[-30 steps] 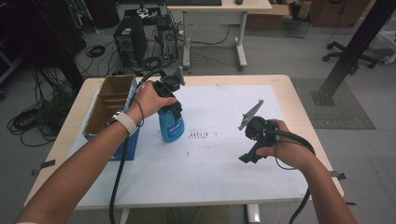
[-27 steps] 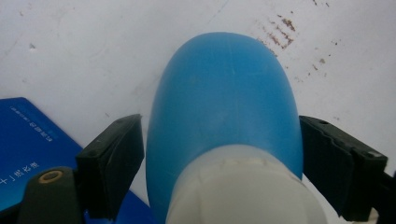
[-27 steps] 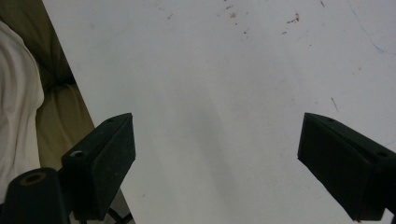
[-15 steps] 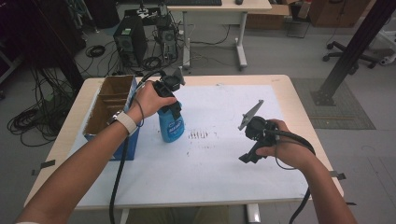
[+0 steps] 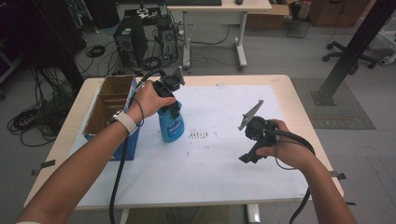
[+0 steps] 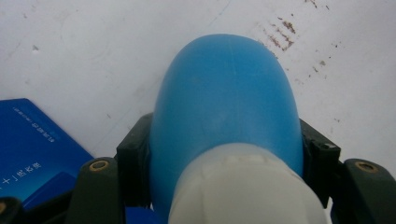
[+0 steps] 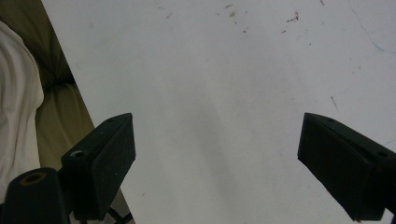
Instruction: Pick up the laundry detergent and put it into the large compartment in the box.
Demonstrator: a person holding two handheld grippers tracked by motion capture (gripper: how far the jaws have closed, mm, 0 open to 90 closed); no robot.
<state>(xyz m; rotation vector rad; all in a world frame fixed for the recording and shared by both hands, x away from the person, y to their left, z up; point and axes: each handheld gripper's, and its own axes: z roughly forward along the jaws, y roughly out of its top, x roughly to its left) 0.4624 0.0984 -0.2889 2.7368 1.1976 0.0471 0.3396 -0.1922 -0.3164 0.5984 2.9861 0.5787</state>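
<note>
L hand-held gripper clamps blue bottle; bottle base hidden.

The high view looks forward and down from above the near edge, taking in the whole table. The left gripper view looks steeply down, very close, on the blue bottle. The right gripper view looks close down at the white sheet, which all views share.
</note>
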